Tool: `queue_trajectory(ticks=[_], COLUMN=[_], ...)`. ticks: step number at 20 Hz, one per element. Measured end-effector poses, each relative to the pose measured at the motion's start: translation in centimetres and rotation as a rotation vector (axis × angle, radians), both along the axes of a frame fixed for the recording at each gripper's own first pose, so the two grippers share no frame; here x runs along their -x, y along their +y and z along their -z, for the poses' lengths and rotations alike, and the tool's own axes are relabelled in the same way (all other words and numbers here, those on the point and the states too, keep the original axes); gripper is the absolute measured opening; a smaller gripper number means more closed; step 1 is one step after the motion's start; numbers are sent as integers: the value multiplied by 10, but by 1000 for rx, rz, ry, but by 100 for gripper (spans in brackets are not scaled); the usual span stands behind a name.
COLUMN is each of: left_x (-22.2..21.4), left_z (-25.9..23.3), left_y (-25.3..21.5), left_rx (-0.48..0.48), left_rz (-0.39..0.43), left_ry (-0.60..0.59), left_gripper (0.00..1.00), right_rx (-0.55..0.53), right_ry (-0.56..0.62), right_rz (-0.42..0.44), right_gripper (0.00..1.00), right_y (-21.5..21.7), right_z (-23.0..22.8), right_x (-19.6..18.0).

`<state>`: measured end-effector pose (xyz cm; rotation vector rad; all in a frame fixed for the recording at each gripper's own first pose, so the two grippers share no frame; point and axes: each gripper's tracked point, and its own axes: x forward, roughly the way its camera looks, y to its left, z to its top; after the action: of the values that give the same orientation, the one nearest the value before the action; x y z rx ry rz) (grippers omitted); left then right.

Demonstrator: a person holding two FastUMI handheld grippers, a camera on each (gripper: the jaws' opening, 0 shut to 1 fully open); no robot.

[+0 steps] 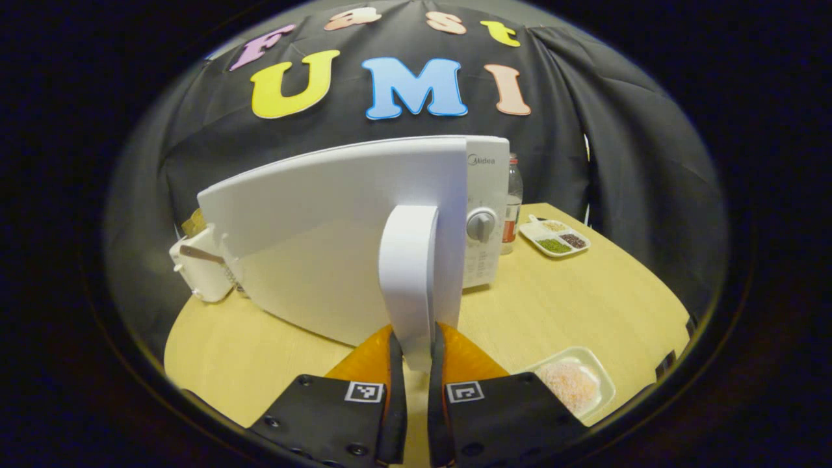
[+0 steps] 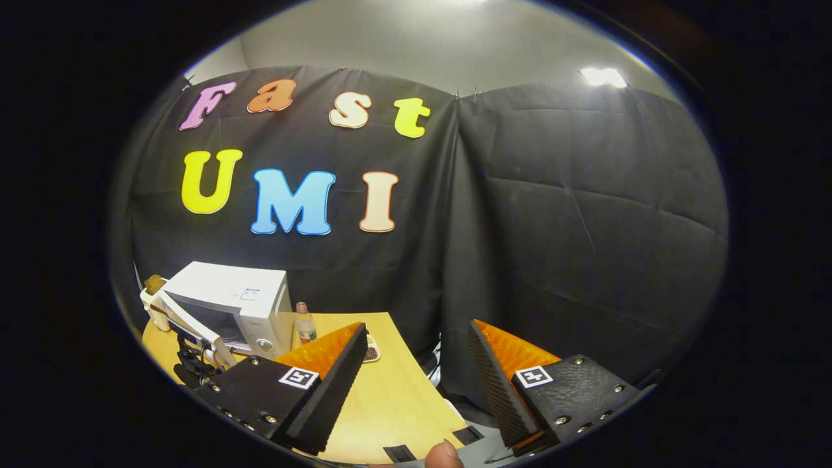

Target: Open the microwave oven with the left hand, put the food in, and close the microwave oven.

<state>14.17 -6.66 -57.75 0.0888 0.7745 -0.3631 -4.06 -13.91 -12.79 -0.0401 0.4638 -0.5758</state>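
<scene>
The white microwave oven (image 1: 484,214) stands on the table with its door (image 1: 338,240) swung partly open toward me. In the left gripper view my left gripper (image 1: 416,354) is shut on the door's upright handle (image 1: 409,273). A white tray of pale pink food (image 1: 573,385) lies on the table at the lower right. In the right gripper view my right gripper (image 2: 416,370) is open and holds nothing, well to the right of the microwave oven (image 2: 227,305). There the door (image 2: 188,322) stands ajar, with the left gripper (image 2: 188,365) dark and small at it.
A divided white dish of seeds (image 1: 554,237) and a bottle (image 1: 513,201) stand right of the oven. A white appliance (image 1: 198,263) sits behind the door at the left. The yellow wooden table (image 1: 585,305) ends close to the black cloth wall. A fingertip (image 2: 444,455) shows at the bottom edge.
</scene>
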Motion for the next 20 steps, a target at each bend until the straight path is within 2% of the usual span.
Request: queue_trajectory(ticks=[2, 5, 7, 8, 11, 12, 16, 20], left_x=[15, 38, 54, 63, 83, 91, 100, 102], left_z=[-3, -8, -12, -14, -18, -20, -20, -22], left_y=[16, 51, 79, 97, 151, 167, 198, 218], left_rx=[-5, -50, -94, -127, -186, -205, -171, -157], left_rz=[-13, -89, -143, -174, -270, -278, -253, -199], left_ry=[3, 6, 19, 33, 79, 90, 109, 120], left_gripper=[21, 21, 19, 22, 21, 18, 20, 22], right_rx=[-14, -10, 8, 6, -23, -35, -95, -108], right_ry=[-21, -69, -89, -86, -105, -98, -84, -122], right_rz=[-47, -122, -165, -176, -203, -208, -256, -245], right_gripper=[94, 94, 94, 94, 94, 94, 94, 94], right_y=[12, 24, 24, 22, 17, 17, 33, 44], right_z=[-5, -17, -25, -26, -25, -18, 6, -8], right_x=[-3, 4, 18, 28, 60, 70, 95, 103])
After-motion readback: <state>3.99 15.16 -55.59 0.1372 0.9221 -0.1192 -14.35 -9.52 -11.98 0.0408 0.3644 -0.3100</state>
